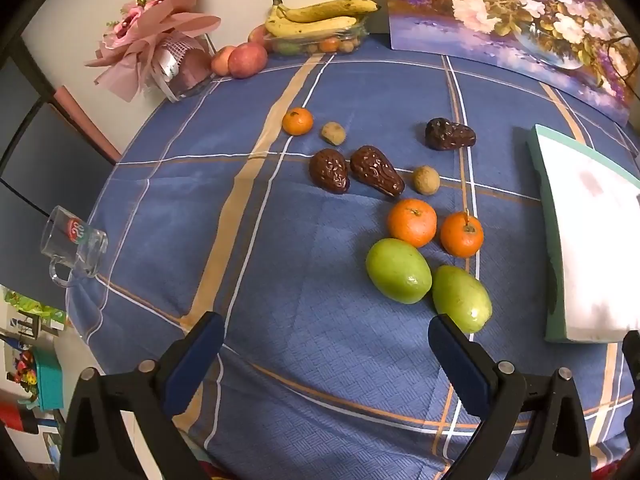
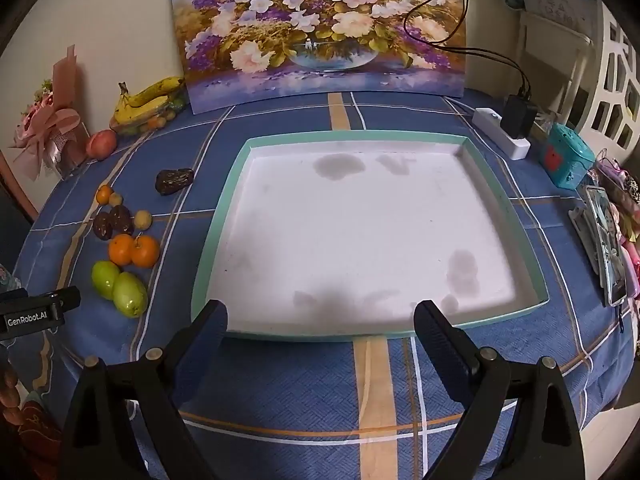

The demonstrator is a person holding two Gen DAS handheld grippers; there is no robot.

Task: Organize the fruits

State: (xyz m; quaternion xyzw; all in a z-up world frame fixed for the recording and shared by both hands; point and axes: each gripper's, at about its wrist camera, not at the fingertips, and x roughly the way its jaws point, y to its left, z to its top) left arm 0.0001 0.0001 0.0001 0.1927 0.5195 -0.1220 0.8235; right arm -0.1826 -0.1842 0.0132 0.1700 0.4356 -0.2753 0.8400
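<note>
The left gripper stands wide open and holds nothing, tilted down over the blue checked table. Just ahead of its right finger lie two green fruits, touching each other; beyond them sit two oranges, then two dark brown fruits side by side, small tan fruits, a third dark one and a smaller orange farther off. The right gripper is also spread wide and empty, its fingertips over the near edge of a shallow teal-rimmed tray, with the fruits well to its left.
</note>
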